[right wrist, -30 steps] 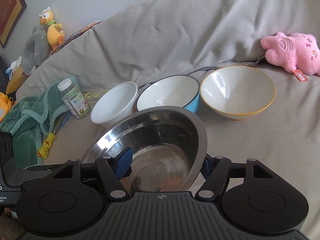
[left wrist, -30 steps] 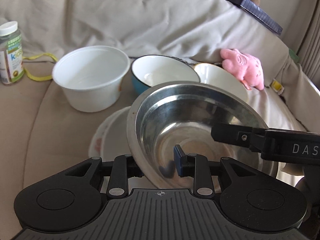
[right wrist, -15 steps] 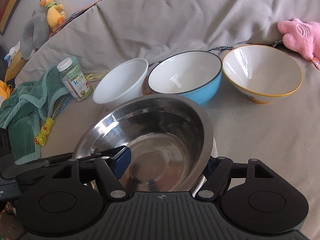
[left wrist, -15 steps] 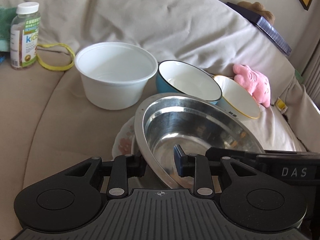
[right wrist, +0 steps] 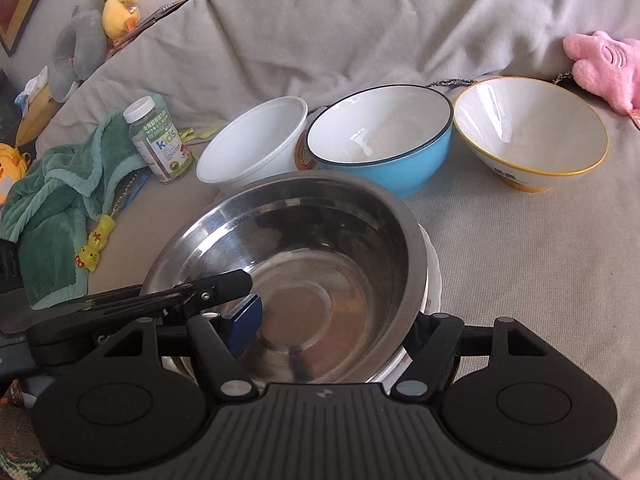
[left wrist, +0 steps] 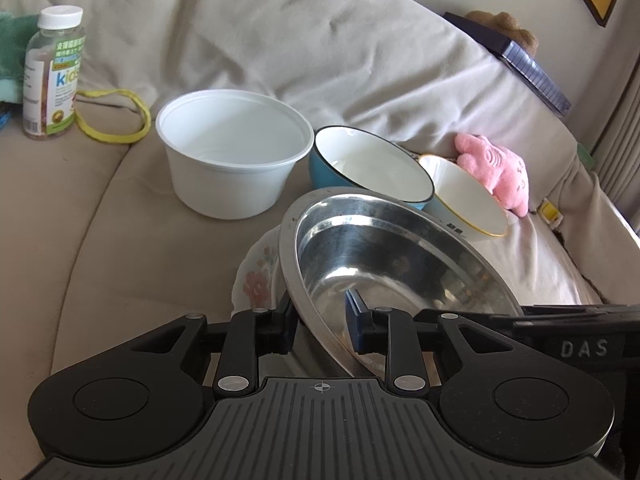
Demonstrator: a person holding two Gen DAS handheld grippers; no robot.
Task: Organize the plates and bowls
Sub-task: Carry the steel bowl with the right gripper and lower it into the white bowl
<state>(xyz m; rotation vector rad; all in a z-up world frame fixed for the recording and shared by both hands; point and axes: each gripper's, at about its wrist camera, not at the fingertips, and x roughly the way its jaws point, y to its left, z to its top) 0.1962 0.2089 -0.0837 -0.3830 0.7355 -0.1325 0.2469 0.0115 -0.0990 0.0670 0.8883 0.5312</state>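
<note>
Steel bowl: your round stainless-steel bowl (left wrist: 384, 264) sits tilted on a white floral-print plate (left wrist: 256, 280), at the near edge of the beige sofa cover (left wrist: 100, 240), in front of the row of other bowls.
Left gripper: your left gripper (left wrist: 320, 320) has one finger outside the bowl's rim and the blue-padded one inside; its jaws are closing on the rim between them.
Right gripper: your right gripper (right wrist: 336, 324) straddles the opposite rim, blue pad inside, other finger outside by the plate's edge; whether the pads press the metal cannot be told.
White tub: a round white plastic container (right wrist: 252, 144) stands just behind the steel bowl.
Blue bowl: a blue enamel bowl with white interior (right wrist: 380, 136) stands just beside the tub.
Yellow-rimmed bowl: a white ceramic bowl with yellow rim (right wrist: 532, 132) stands at the end of the row.
Surroundings: a pink plush toy (left wrist: 496, 172), a vitamin bottle with white cap (left wrist: 52, 72), a green towel (right wrist: 60, 208).
</note>
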